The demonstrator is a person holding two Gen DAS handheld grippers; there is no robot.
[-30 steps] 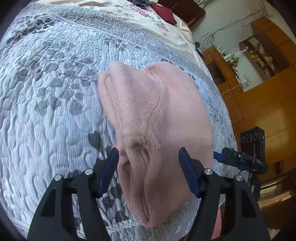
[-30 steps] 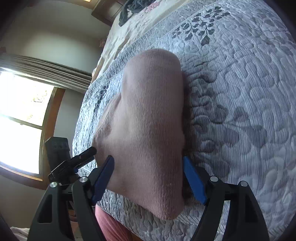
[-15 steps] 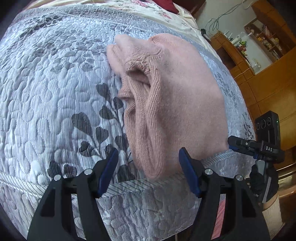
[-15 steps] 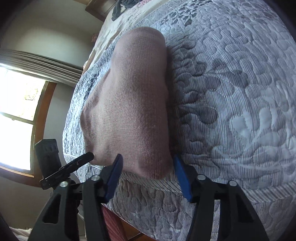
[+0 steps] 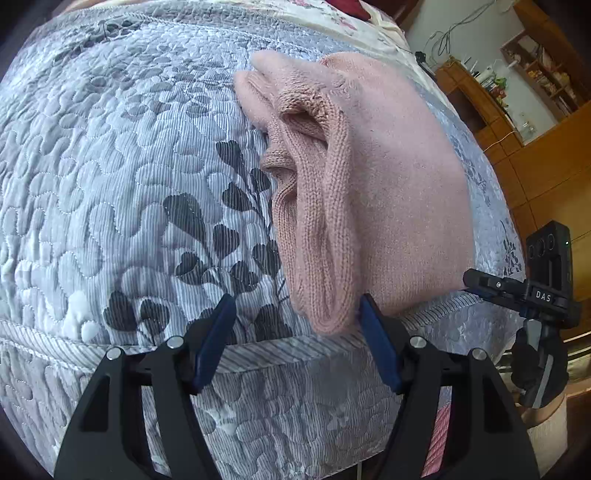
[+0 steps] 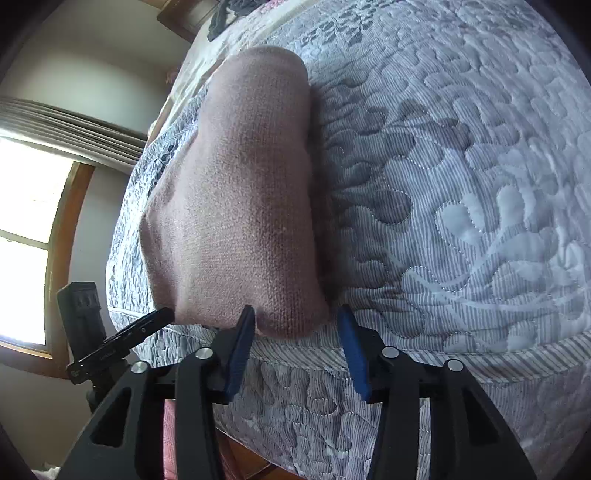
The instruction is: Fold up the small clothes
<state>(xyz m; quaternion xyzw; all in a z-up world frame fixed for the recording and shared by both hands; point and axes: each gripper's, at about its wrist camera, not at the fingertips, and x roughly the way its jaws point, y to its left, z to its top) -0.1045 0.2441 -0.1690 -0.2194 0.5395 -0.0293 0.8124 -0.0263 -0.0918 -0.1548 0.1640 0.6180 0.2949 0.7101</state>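
A pink knitted garment (image 5: 388,177) lies folded on the grey quilted bed cover (image 5: 110,184), its near end at the bed's edge. My left gripper (image 5: 295,314) is open, and the garment's ribbed left fold ends just ahead of its right fingertip (image 5: 369,314). In the right wrist view the garment (image 6: 240,203) is a smooth rounded bundle. My right gripper (image 6: 295,319) is open with a narrower gap, and the garment's near corner sits between the tips without being pinched. Each view also shows the other gripper off to its side.
The bed cover's seamed edge (image 6: 461,347) runs just ahead of both grippers and drops away below. Wooden cabinets and shelves (image 5: 535,110) stand to the right of the bed. A bright window (image 6: 26,221) is on the left. A floral sheet (image 5: 332,7) lies far back.
Both grippers have drawn back toward the bed's edge, so the garment lies farther ahead of them, flat on the cover. The right gripper's fingers have come closer together.
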